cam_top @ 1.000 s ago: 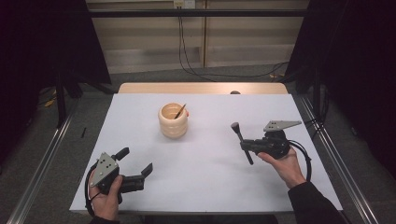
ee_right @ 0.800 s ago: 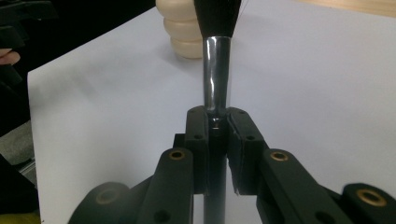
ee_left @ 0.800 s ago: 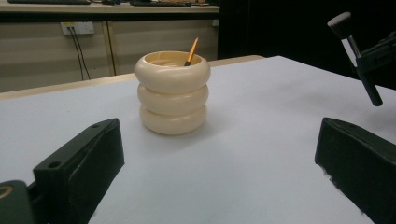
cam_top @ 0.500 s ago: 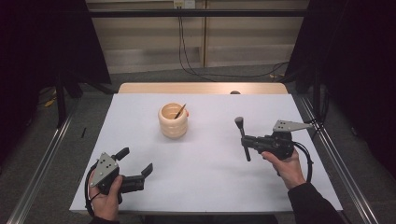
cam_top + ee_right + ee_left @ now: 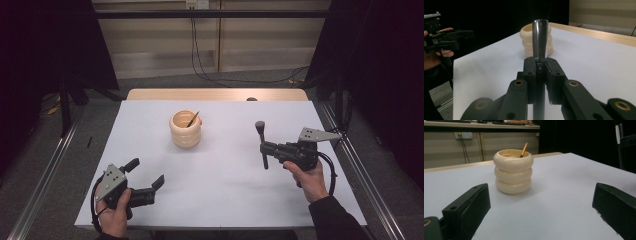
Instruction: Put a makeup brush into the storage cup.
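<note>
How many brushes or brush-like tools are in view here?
2: a makeup brush clamped in the right gripper, and an orange-handled one standing in the cream holder. More may sit hidden inside.

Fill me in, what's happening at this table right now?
A person works at a white table with a gripper in each hand. The right gripper is clamped on a makeup brush with a metal collar, held upright above the table's right side. The left gripper, fingers spread wide, sits empty near the front left corner. A cream ribbed cup with a pencil in it stands in the middle, likely where the brush is headed.
</note>
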